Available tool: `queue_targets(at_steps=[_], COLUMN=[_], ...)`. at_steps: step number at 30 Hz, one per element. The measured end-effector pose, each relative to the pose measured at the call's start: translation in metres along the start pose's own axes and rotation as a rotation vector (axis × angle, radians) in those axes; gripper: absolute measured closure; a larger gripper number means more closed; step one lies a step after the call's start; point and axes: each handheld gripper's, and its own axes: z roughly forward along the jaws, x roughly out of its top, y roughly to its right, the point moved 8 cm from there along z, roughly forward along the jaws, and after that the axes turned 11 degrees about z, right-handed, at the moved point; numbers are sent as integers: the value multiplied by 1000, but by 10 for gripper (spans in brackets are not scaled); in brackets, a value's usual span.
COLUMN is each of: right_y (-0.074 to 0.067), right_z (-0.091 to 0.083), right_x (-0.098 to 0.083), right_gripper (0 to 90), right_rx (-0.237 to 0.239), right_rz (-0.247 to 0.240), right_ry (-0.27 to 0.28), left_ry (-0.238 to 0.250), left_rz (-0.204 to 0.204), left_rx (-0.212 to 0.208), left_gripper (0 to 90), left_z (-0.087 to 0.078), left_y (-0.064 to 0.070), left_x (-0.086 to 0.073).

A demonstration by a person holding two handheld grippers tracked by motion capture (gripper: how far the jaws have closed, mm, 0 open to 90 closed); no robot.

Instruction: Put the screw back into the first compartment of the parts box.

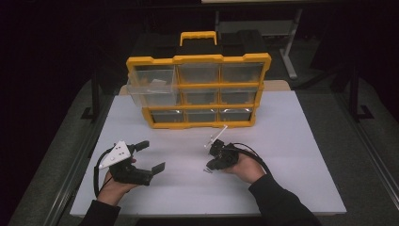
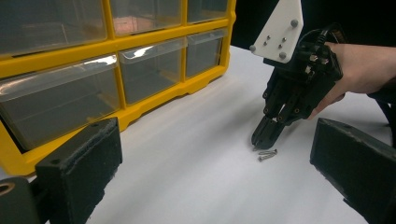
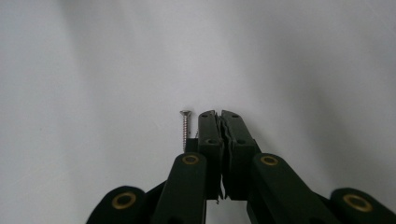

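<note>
The work seems to be at its beginning: a small screw [image 3: 185, 124] lies on the white table [image 1: 291, 155], well in front of the yellow organizer [image 1: 200, 89], and it is not yet picked up. The right gripper [image 1: 207, 168] points down at the table in front of the organizer with its jaws pressed together; in the right gripper view the screw lies just beside the closed tips, on their left, not between them, so I judge the grasp did not catch it. A second thin piece may lie behind it, but this is too small to tell. The left gripper [image 1: 153, 156] rests on the table to the front-left of the organizer, its jaws standing wide apart with nothing between them. One upper-left drawer [image 1: 151, 87] of the organizer is pulled out, probably to receive the screw, so picking, carrying and dropping are all left. The screw is shiny metal with a flat head and threaded shaft; the drawers are clear plastic in a yellow frame; the jaw pads look like rough black foam; the table is matte and smooth.
</note>
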Motion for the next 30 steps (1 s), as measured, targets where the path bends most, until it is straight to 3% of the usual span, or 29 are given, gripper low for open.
queue_targets(at_steps=[12, 30], right_y=[0, -2], right_z=[-1, -20], right_x=[1, 9], right_gripper=[878, 878], right_rx=[4, 25], right_rz=[-6, -5], right_ry=[-20, -4], left_ry=[-11, -15], left_rz=[9, 18], left_rx=[-8, -10], left_gripper=[17, 17], left_z=[1, 1], left_y=[2, 3], left_x=[-1, 0])
